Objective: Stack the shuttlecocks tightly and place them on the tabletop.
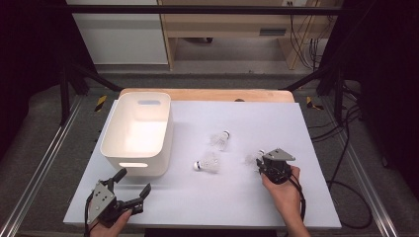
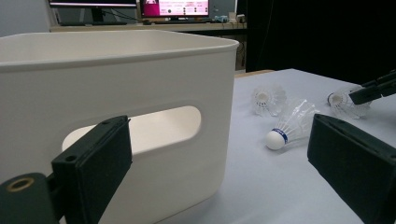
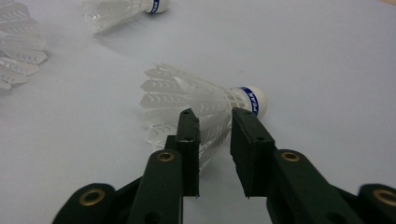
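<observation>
The right gripper (image 3: pixel 215 116), near the table's (image 1: pixel 296 197) right front edge, pinches a shuttlecock's (image 3: pixel 187 100) feather skirt; the left gripper (image 1: pixel 133 185) stands spread by the front-left corner.

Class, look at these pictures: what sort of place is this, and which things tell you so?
Probably a lab or workshop set up for recording: a black metal frame surrounds the table, cables trail on the floor, and computer screens glow behind.

The high view looks forward and down on the whole tabletop (image 1: pixel 276 197). Each gripper view sits low and close. All share the shuttlecocks (image 1: pixel 211 163).
</observation>
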### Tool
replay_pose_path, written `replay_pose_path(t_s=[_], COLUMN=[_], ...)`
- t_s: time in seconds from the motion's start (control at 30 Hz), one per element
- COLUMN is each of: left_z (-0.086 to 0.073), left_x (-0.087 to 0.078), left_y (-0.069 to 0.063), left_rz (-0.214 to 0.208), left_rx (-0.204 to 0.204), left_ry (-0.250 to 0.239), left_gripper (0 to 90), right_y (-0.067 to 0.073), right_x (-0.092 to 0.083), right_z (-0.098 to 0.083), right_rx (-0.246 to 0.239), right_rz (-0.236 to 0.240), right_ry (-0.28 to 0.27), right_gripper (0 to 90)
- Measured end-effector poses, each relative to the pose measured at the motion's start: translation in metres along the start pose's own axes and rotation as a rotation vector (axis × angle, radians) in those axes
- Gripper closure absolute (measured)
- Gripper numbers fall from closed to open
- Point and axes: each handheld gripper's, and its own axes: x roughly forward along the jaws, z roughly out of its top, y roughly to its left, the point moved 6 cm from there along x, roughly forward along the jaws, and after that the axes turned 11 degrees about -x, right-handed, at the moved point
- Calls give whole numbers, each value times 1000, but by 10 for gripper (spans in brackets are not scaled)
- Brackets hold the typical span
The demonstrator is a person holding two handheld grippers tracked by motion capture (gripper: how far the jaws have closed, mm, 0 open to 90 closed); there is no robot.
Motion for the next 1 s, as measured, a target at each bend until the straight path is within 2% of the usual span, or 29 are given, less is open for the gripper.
replay_pose_path(t_s=[0.23,0.43,0.53,0.57,0.6,0.83,1.0], left_z=[0,-1,-1,-1,-1,-2,-2], left_x=[0,0,1,1,1,1,1], left_y=[0,0,1,1,1,1,2], left_rz=[0,3,7,7,7,8,8], left_rx=[2,2,4,3,3,3,0], left_ry=[3,4,7,7,7,12,13], left_gripper=[66,66,67,67,67,66,67], right_y=[-12,-19,-19,-17,-17,-3,4], right_x=[-8,-11,-13,-13,-13,-10,-8], right_z=[-10,-15,-15,-12,-12,-2,4], right_rx=[-4,-12,-18,-24,-24,-60,-70], right_rz=[-24,-7,21,51,51,142,181], right_ry=[15,8,-3,-28,-28,-62,-86], right_gripper=[878,900,900,900,900,900,900])
